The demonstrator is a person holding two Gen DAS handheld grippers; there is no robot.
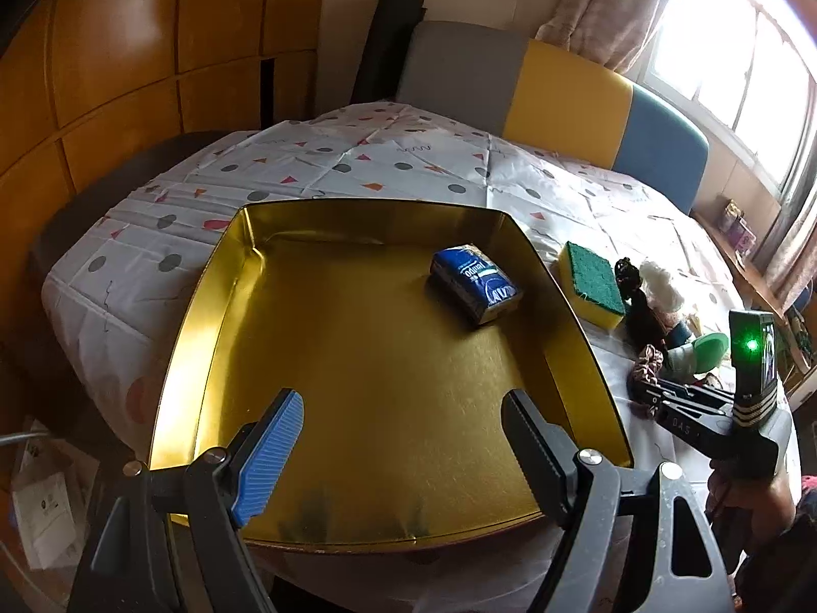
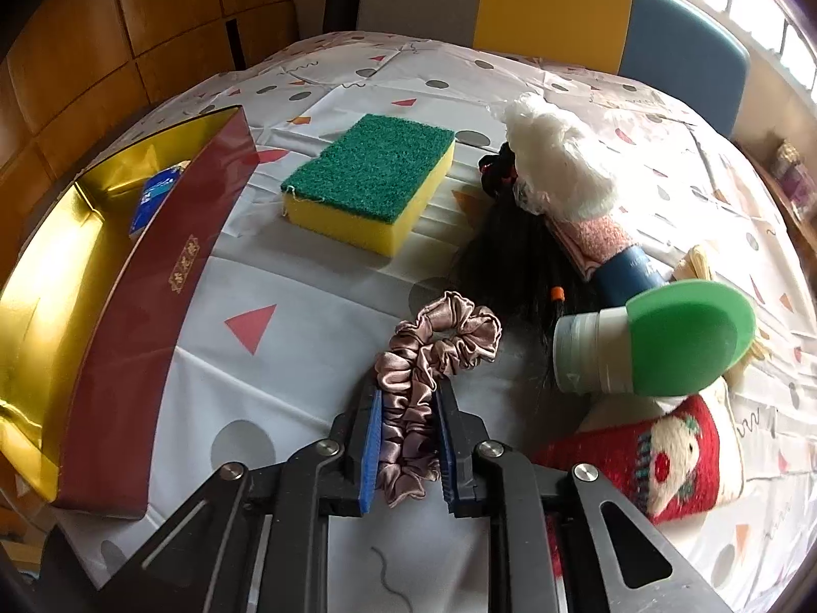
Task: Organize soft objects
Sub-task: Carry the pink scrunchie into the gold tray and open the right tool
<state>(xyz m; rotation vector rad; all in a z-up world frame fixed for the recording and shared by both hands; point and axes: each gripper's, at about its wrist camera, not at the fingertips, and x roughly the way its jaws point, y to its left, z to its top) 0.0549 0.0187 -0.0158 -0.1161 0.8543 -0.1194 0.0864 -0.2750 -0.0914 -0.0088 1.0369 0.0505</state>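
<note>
A gold-lined tin box (image 1: 214,306) with dark red outer walls (image 2: 153,306) lies on the patterned tablecloth. Inside it rests a blue tissue pack (image 1: 475,286). My left gripper (image 1: 403,408) hovers open over the box's near side, nothing between its fingers. Right of the box, my right gripper (image 2: 408,403) is shut on a pink-brown satin scrunchie (image 2: 439,342), whose loop sticks out past the fingertips. In the left wrist view the right gripper (image 1: 648,398) shows at the right edge with the scrunchie (image 1: 646,365). A green-and-yellow sponge (image 2: 367,179) (image 1: 592,281) lies beyond.
A pile sits right of the scrunchie: white fluff (image 2: 556,163), black hair piece (image 2: 510,260), pink cloth roll (image 2: 597,240), a tube with a green cap (image 2: 684,337) and a red knitted sock (image 2: 653,454). Chair backs (image 1: 561,87) stand beyond the table. A hand (image 1: 745,505) holds the right gripper.
</note>
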